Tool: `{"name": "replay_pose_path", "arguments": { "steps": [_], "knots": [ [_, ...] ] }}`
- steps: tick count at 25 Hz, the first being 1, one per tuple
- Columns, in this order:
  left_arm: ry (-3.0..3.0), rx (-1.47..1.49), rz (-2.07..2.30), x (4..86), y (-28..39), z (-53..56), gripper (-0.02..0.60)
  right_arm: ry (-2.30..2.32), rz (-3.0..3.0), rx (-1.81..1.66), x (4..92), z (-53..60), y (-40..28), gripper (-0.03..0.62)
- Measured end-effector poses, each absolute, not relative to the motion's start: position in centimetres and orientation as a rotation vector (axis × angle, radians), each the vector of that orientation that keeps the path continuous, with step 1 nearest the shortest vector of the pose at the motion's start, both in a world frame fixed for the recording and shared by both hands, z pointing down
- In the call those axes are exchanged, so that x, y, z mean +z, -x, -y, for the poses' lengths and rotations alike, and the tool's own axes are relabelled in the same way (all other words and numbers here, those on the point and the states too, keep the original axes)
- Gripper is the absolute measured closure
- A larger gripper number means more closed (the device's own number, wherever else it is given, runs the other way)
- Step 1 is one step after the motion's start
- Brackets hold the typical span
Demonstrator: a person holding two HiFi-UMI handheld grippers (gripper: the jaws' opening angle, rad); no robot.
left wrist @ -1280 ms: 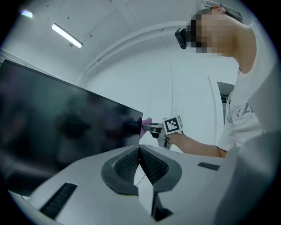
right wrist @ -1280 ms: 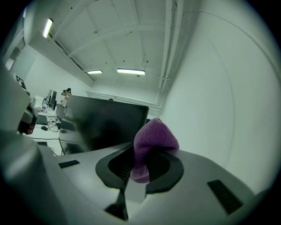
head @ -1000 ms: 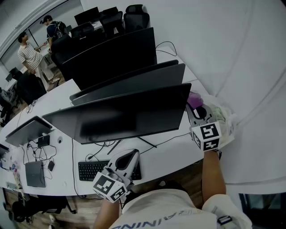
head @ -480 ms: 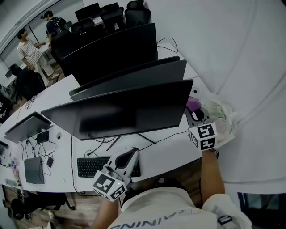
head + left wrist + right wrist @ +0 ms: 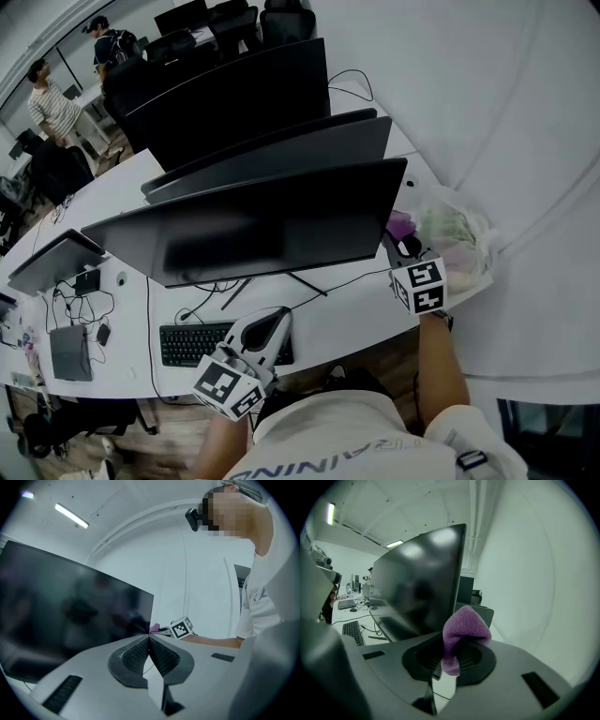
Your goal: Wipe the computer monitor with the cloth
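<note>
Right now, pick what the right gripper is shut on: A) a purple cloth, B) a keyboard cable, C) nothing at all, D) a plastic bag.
A: the right gripper view shows the purple cloth pinched in the right gripper, close to the right edge of the monitor.
</note>
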State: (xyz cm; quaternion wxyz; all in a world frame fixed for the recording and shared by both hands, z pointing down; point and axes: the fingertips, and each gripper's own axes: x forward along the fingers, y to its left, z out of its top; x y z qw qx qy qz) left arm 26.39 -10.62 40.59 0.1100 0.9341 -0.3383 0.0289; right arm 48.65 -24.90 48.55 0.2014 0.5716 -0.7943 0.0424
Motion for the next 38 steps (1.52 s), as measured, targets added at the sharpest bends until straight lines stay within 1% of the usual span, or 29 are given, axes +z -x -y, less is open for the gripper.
{"name": "replay_pose_path", "arguments": {
  "steps": [38],
  "knots": [
    [-2.632, 0.210, 0.964, 44.2, -26.3, 10.0, 0.575, -1.493, 2.132, 0.507, 62.1, 23.8, -48.9, 0.539]
  ]
}}
